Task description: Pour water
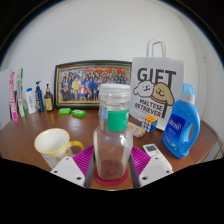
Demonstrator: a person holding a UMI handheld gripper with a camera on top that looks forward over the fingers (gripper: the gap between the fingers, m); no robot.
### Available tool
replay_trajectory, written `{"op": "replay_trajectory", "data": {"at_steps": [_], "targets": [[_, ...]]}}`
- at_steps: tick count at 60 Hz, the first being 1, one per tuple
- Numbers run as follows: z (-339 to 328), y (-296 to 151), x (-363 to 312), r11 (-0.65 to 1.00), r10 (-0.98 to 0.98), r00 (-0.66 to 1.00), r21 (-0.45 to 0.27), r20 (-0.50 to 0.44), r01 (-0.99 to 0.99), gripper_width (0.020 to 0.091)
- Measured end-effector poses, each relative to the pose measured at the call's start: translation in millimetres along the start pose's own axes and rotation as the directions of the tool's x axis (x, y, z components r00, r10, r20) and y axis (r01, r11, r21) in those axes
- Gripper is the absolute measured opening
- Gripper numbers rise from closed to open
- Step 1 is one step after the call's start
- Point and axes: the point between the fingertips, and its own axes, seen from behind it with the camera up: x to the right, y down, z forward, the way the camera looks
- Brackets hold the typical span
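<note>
Two fingers [112,168] grip bottle [112,130] (capped), mug [53,147] just beside.

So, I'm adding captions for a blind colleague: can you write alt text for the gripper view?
A clear plastic bottle with a white cap stands between the gripper fingers, which close on its sides. A cream mug sits on the wooden table beside it; behind are a framed photo, a white gift bag and a blue detergent bottle.

The tool [112,160] fingers press inward, level, pointing forward.
</note>
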Motion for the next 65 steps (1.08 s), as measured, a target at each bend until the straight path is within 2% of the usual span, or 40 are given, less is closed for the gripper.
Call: {"op": "replay_trajectory", "data": {"at_steps": [1,3,5,6,9,12,27,34,44,57,65], "targets": [[0,4,1,1.000,-0.002,1.000,-0.020,-0.002,0.002,0.0575],[-2,10,0,0.999,-0.004,1.000,-0.053,-0.007,0.004,0.0666],[-6,13,-1,0.997,-0.003,1.000,-0.076,-0.006,0.002,0.0841],[-9,14,-2,0.997,-0.003,1.000,-0.083,-0.004,0.003,0.0870],[-19,15,-1,0.995,-0.008,1.000,-0.102,-0.014,0.007,0.0830],[-34,14,0,0.992,-0.024,0.999,-0.125,-0.030,0.020,0.0864],[-157,1,-31,0.963,0.000,0.996,-0.268,-0.094,-0.025,0.0855],[-208,-8,-52,0.955,0.025,0.994,-0.290,-0.111,-0.056,0.0851],[-255,-18,-64,0.957,0.004,0.987,-0.285,-0.159,-0.050,0.0854],[-277,-22,-70,0.960,0.004,0.982,-0.274,-0.189,-0.057,0.0850],[-280,-17,-76,0.958,0.000,0.984,-0.282,-0.176,-0.051,0.0853]]}}
